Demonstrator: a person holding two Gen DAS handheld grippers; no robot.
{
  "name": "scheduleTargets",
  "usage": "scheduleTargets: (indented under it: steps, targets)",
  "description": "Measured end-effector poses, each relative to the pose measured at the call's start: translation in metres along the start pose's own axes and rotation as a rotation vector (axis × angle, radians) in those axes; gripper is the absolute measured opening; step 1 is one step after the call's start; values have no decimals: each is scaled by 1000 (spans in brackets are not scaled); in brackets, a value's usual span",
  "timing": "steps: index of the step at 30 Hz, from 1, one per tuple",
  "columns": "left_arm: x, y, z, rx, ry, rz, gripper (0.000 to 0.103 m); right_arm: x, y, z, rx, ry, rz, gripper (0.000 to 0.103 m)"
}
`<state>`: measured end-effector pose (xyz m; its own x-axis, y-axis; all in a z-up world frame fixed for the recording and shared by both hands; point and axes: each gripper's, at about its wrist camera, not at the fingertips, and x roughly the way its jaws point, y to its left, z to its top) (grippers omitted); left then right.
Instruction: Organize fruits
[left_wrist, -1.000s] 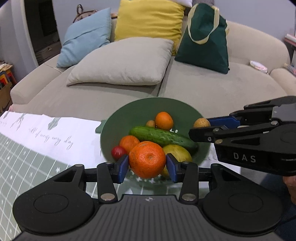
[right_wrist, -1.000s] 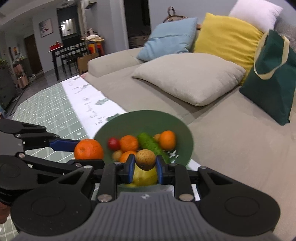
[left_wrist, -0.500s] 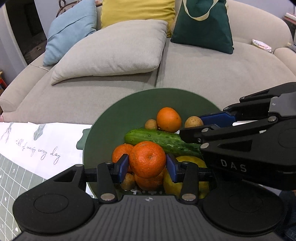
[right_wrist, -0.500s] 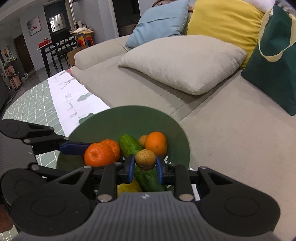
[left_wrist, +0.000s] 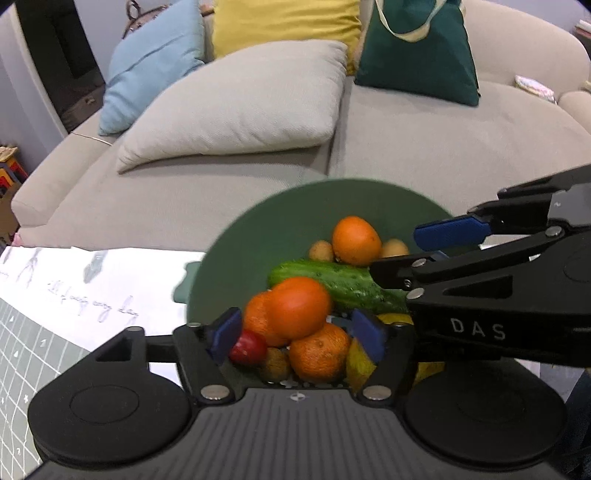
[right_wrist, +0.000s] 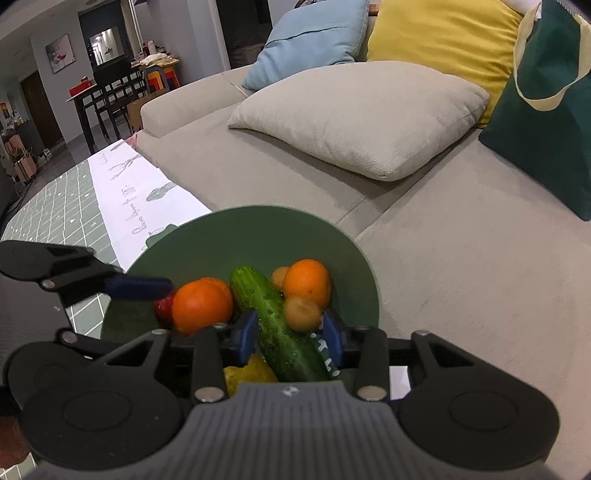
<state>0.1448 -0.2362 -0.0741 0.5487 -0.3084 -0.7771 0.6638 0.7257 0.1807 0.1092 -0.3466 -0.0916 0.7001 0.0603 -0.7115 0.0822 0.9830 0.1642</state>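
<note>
A green bowl (left_wrist: 266, 236) (right_wrist: 236, 236) holds oranges, a cucumber (left_wrist: 340, 284) (right_wrist: 280, 332), a yellow fruit and small brown fruits. My left gripper (left_wrist: 297, 332) is open over the bowl's near side. An orange (left_wrist: 299, 306) (right_wrist: 201, 306) sits loose between its blue pads, on other oranges and a red fruit (left_wrist: 247, 347). My right gripper (right_wrist: 290, 334) is open over the bowl's right side. A small brown fruit (right_wrist: 301, 314) lies free between its fingers, on the cucumber. The right gripper also shows in the left wrist view (left_wrist: 436, 251).
The bowl stands at the edge of a table with a green grid cloth (right_wrist: 55, 206) and a white runner (left_wrist: 92, 295). Behind is a beige sofa (left_wrist: 443, 155) with grey, blue and yellow cushions and a dark green tote bag (left_wrist: 413, 48).
Both grippers moved forward over the bowl and opened. The left let go of its orange onto the pile. The right let go of the small brown fruit onto the cucumber.
</note>
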Motion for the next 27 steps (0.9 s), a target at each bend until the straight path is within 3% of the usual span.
scheduleTargets:
  steps: [6, 11, 15, 17, 19, 22, 27]
  targets:
    - [-24, 9, 1, -67, -21, 17, 87, -20, 2, 7, 7, -38, 2, 40]
    - [-52, 18, -5, -196, -39, 5, 87, -47, 7, 11, 11, -69, 11, 60]
    - [-75, 16, -12, -258, -45, 40, 89, -71, 13, 8, 12, -102, 4, 72]
    - [-85, 17, -14, -294, -30, 55, 90, -85, 18, 6, -1, -130, -11, 87]
    - [-93, 16, -17, -325, -29, 83, 91, -99, 22, 3, 3, -161, -28, 96]
    - [-98, 17, -19, -359, -4, 106, 92, -114, 20, -1, 46, -161, -14, 98]
    - [-98, 13, -24, -373, 38, 137, 92, -116, 21, -6, 90, -86, -69, 98]
